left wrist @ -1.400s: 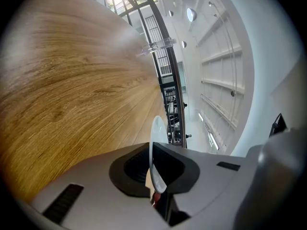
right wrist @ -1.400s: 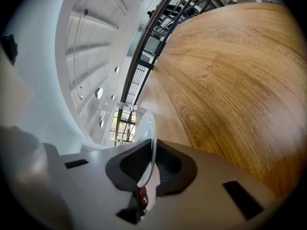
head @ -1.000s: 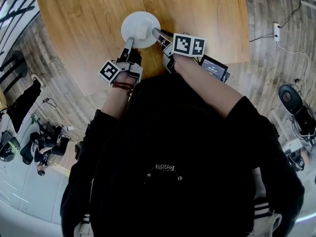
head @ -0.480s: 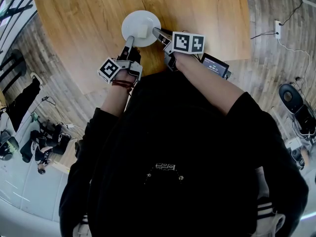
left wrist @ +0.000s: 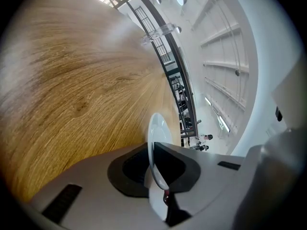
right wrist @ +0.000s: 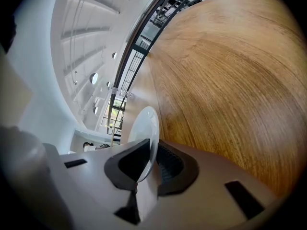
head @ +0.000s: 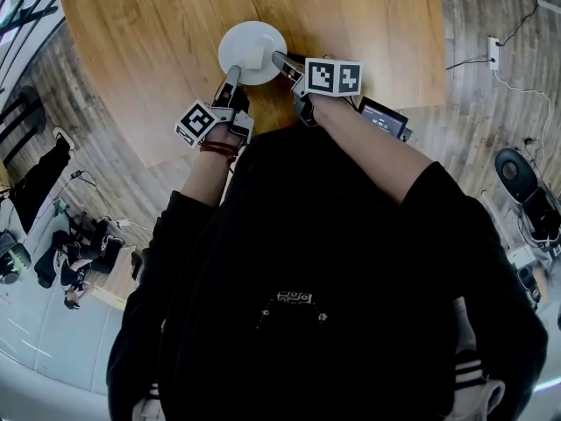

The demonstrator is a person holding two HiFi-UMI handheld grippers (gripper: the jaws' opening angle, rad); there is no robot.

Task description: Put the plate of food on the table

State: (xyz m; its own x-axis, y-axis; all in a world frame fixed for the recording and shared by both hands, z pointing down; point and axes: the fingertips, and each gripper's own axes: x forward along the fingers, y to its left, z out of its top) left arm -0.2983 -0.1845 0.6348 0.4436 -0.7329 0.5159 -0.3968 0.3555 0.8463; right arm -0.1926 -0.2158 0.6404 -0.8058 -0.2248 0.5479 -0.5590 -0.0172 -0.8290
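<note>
Left gripper (head: 233,71) first: its jaws are pinched down on the plate (head: 238,33), biting the rim at about 7 o'clock on the dish. In the left gripper view the white rim runs edge-on between the two dark pads, both tight against it. Its marker cube (head: 197,123) trails behind at 7 o'clock, with the hand wrapped round the handle.

Centre now: the plate looks flat on the table (head: 368,24), close to the near edge, dead ahead of the person at 12 o'clock. A pale square of food (head: 253,57) rides on its near half, right between the two sets of jaws.

Over to the right gripper (head: 278,58), coming in at about 4 o'clock on the plate. Its jaws have just been opening; they stand narrow, with the rim between them. In the right gripper view the rim leans on one pad, and a dark sliver shows between it and the ribbed pad. Its cube (head: 334,76) sits just behind, and at 4 o'clock from that a small lit screen (head: 383,121) hangs over the table edge.
</note>
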